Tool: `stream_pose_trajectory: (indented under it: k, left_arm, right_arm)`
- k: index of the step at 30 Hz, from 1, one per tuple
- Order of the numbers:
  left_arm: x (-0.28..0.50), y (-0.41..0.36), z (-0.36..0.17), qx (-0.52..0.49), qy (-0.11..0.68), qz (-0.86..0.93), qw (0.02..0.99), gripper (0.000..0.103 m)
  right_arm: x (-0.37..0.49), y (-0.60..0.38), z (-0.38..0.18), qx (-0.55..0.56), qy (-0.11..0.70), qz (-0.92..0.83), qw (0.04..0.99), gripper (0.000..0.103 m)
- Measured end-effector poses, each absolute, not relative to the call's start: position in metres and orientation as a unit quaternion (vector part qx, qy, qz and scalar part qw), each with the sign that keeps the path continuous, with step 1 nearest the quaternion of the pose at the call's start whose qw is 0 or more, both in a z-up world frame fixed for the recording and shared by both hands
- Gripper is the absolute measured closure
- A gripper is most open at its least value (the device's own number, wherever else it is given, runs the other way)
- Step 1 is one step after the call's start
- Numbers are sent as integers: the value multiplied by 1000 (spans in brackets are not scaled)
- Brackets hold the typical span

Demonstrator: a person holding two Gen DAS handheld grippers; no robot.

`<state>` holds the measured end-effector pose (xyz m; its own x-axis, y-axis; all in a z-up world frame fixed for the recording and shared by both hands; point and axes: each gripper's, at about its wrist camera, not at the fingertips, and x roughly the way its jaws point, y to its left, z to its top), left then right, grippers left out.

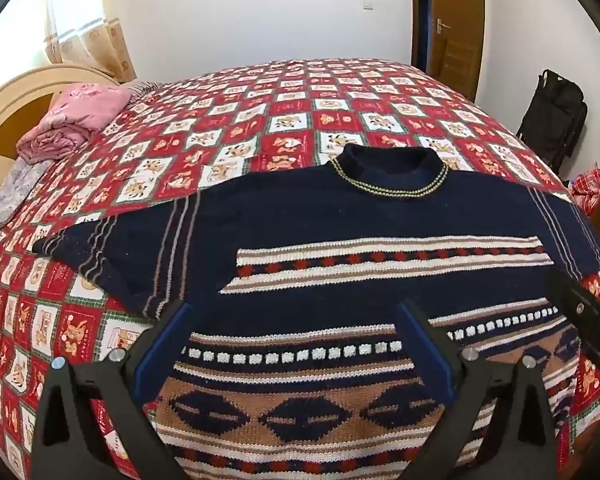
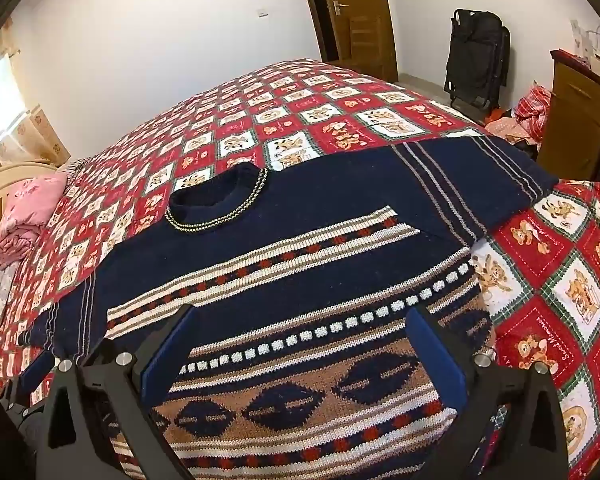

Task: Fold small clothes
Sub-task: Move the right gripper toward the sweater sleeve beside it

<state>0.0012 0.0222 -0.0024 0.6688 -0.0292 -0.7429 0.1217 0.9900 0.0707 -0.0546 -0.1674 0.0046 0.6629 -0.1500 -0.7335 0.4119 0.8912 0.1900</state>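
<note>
Left wrist view, left gripper spread wide (empty) above flat sweater, right gripper likewise.

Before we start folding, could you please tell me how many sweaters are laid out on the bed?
1: the navy patterned sweater lies spread flat on the checked bedspread; none other shows.

The left gripper and right gripper tilt downward, jaws spread wide, gripping nothing.
</note>
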Motion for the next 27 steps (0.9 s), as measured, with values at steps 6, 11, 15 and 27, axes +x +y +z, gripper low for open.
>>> stream_pose_trajectory:
  k: [6, 11, 15, 27]
  left_arm:
    - [3, 26, -4, 53, 408, -39, 911, 1]
    - [3, 27, -6, 47, 413, -46, 908, 1]
    - [2, 26, -8, 48, 414, -48, 908, 1]
    - [-1, 21, -6, 52, 413, -53, 908, 1]
  right_arm:
    - [-56, -166, 5, 163, 382, -161, 895, 1]
    - [-50, -155, 6, 130, 383, -180, 897, 1]
    - [-50, -151, 7, 124, 385, -185, 896, 1]
    - [-48, -158, -3, 114, 418, -187, 882, 1]
